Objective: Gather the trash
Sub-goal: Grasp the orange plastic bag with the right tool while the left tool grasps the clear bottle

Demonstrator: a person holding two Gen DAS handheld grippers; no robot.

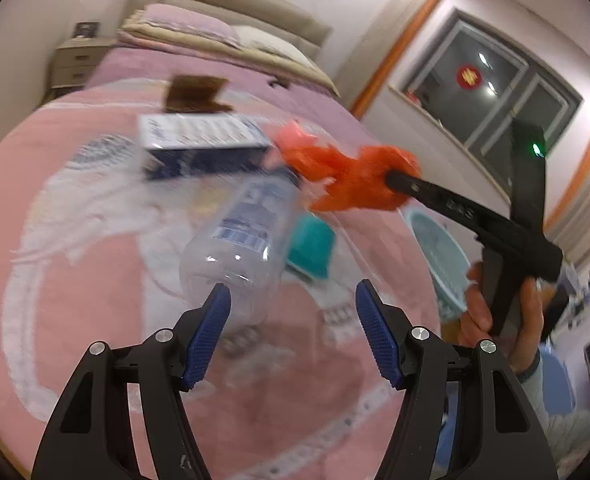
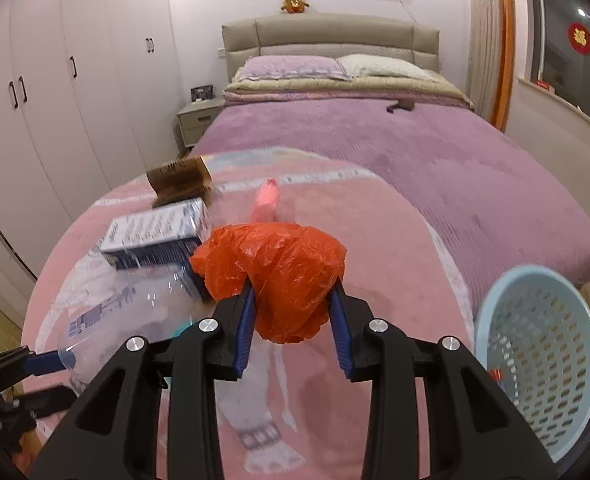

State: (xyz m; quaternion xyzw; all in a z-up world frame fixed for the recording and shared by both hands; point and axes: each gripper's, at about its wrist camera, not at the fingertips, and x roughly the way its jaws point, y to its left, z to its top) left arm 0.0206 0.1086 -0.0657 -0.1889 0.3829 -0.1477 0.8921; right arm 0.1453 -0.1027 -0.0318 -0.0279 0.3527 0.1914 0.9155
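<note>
A bedroom, with a pink blanket [image 2: 375,240] lying over the near end of a purple bed [image 2: 415,152], is serving as the work surface.

The orange bag [image 2: 279,276], crumpled into a ball, is sitting between the blue pads of the right gripper [image 2: 291,332], which are pinching it from both sides and holding it above the blanket. From the left gripper's camera the same bag is showing at the tip of the right gripper's black fingers, with a hand [image 1: 495,308] wrapping the handle on the right.

A clear bottle [image 1: 239,240] is lying on the blanket just left of the bag, its base nearest. The left gripper [image 1: 293,300] is standing with its fingers spread; the bottle's base is overlapping the left pad, but with the blur I cannot tell whether it is touching, and nothing is being pinched.

Beyond the bottle, a blue-and-white box [image 2: 155,236] is lying on the blanket, and a brown box [image 2: 181,180] is sitting just behind it, farther up. A teal object [image 1: 311,244] is lying right of the bottle, too blurred to identify.

A pale blue basket [image 2: 543,360] with a perforated wall is standing off the right edge of the bed, near the right gripper. White wardrobes [image 2: 75,80] are lining the far left wall, and a dark window [image 1: 495,92] is showing on the right.
</note>
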